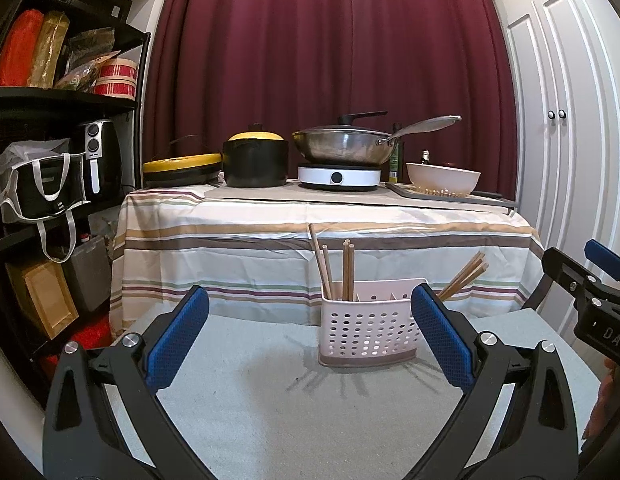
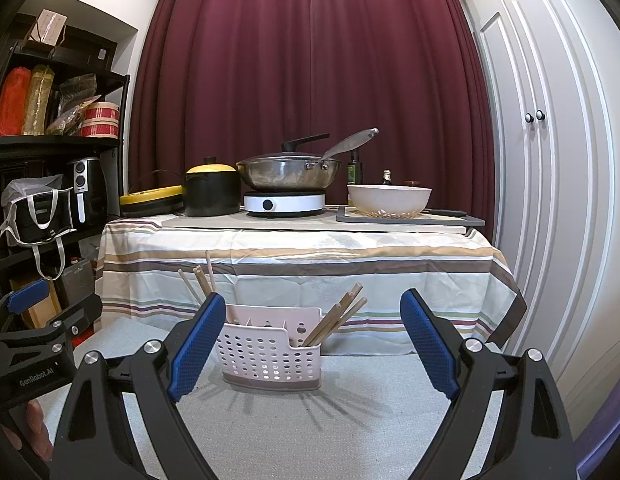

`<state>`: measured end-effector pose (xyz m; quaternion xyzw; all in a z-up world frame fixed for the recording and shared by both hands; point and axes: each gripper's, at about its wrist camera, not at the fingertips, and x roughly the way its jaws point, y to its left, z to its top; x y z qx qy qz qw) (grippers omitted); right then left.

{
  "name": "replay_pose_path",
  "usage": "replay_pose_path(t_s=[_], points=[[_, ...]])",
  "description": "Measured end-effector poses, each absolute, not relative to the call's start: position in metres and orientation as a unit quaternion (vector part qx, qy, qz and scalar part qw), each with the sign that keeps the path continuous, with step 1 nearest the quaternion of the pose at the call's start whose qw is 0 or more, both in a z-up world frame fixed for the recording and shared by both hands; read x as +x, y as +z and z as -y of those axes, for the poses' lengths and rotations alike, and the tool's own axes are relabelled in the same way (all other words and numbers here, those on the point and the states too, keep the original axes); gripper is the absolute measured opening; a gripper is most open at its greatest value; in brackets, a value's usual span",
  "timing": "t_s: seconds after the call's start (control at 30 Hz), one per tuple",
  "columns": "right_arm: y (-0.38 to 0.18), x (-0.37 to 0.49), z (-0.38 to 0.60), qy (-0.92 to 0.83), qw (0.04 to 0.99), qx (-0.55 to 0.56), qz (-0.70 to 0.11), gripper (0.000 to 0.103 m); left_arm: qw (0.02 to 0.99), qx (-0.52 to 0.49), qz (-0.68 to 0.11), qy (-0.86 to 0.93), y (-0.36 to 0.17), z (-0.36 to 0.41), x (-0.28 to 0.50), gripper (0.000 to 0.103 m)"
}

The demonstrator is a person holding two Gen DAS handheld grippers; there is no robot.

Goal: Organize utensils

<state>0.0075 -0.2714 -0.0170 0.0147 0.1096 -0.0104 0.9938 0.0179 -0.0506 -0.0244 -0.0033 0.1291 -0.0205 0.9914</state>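
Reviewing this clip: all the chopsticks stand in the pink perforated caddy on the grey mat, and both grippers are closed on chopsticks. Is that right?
Not quite. The chopsticks do stand in the pink perforated caddy on the grey mat, but neither gripper holds any. The left gripper in the left wrist view and the right gripper in the right wrist view are both open and empty.

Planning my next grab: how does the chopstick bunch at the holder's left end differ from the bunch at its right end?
The left bunch stands nearly upright, with one stick taller; the right bunch leans steeply outward over the holder's end. The left sticks are spread apart; the right ones lie tightly together. Both are wooden chopsticks in the same perforated holder.
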Motion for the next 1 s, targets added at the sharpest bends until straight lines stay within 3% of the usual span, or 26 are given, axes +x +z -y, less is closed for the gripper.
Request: replay_pose_path(t_s=[1.0], points=[[-0.038, 0.027, 0.281, -0.011, 0.99, 0.014, -0.14, 0.086, 0.986, 0.006, -0.163, -0.012, -0.05, 0.053, 0.045, 0.099]])
